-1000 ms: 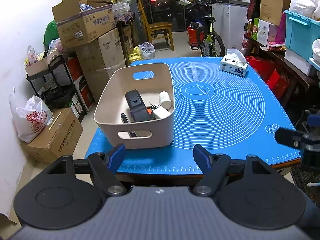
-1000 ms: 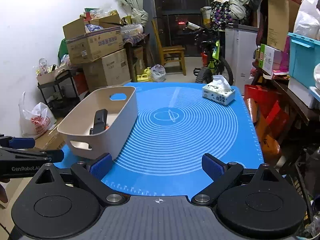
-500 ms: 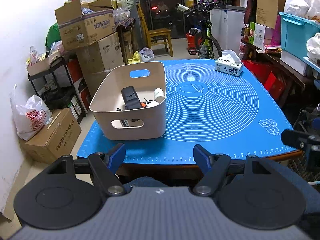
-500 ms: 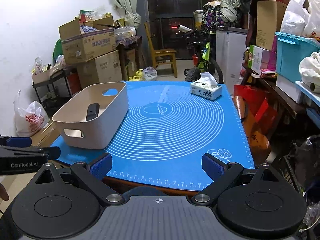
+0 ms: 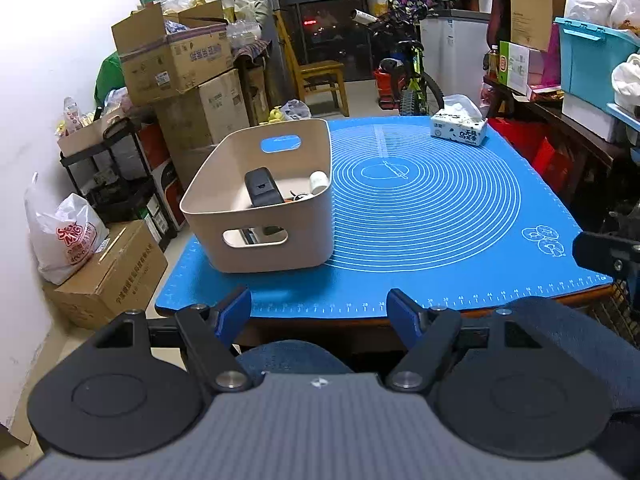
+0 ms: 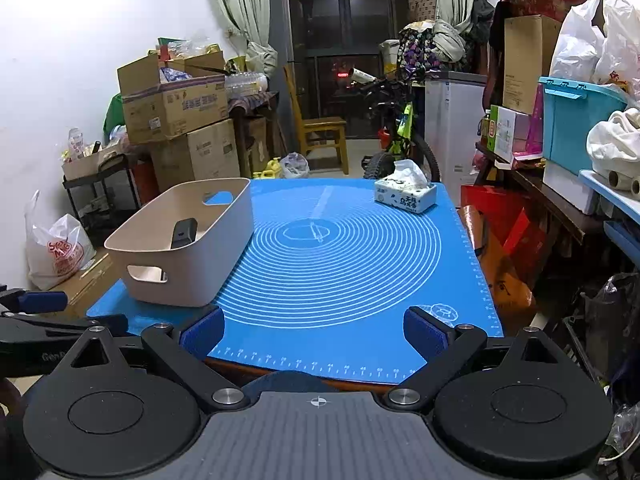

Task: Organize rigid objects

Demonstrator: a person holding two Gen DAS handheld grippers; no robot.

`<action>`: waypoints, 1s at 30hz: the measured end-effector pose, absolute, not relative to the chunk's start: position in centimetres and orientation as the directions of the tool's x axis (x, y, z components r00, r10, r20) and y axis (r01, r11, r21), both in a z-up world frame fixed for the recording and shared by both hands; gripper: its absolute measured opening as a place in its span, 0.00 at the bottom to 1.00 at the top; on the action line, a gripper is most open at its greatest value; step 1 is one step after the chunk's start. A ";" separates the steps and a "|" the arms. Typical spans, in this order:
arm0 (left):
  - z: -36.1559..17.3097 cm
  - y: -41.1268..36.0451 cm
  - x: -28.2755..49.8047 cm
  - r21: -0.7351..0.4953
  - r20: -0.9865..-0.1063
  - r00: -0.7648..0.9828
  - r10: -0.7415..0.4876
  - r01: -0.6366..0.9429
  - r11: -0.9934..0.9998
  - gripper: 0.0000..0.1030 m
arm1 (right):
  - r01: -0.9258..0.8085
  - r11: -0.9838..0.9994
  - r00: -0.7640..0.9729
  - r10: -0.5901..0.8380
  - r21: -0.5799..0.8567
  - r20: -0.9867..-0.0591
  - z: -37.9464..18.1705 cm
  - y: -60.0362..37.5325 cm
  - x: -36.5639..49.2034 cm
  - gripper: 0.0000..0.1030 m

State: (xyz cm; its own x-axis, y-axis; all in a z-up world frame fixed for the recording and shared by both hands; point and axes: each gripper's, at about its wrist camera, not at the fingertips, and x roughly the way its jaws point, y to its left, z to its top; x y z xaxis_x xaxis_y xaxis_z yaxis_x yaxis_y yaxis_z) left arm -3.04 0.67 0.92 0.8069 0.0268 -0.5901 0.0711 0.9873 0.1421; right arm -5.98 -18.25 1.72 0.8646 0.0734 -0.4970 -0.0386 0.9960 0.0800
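Note:
A beige bin [image 5: 224, 208] [image 6: 192, 264] with handle cut-outs stands on the left part of the blue mat [image 5: 432, 216] [image 6: 344, 256]. Inside it lie a black device [image 5: 262, 192] [image 6: 185, 232], a white cylinder [image 5: 319, 181] and smaller bits. My left gripper [image 5: 319, 314] hangs open and empty off the table's near edge, in front of the bin. My right gripper [image 6: 314, 332] is open and empty too, at the near edge further right. The left gripper shows at the left border of the right wrist view, and the right gripper at the right border of the left wrist view.
A tissue box [image 5: 459, 130] [image 6: 405, 196] sits at the mat's far right corner. A person's knees [image 5: 292, 356] show below the table edge. Cardboard boxes [image 5: 176, 60], a black shelf and a plastic bag [image 5: 64, 236] crowd the left wall. Shelves with a teal crate [image 6: 576, 120] line the right.
Both grippers have drawn back from the table and sunk a little, so the bin and mat look farther away. The person's knees have come into view. The jaws kept their opening.

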 end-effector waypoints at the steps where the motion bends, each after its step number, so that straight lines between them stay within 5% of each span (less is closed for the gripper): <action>1: 0.9 0.7 -3.1 0.141 -0.589 0.808 0.023 0.075 0.987 0.73 | -0.038 0.996 0.865 0.073 0.079 -0.496 1.7 -18.3 -6.0 0.93; 30: 0.5 0.5 -3.2 0.143 -0.593 0.805 0.012 0.091 0.986 0.73 | -0.040 0.997 0.858 0.071 0.071 -0.509 1.2 -18.4 -5.5 0.93</action>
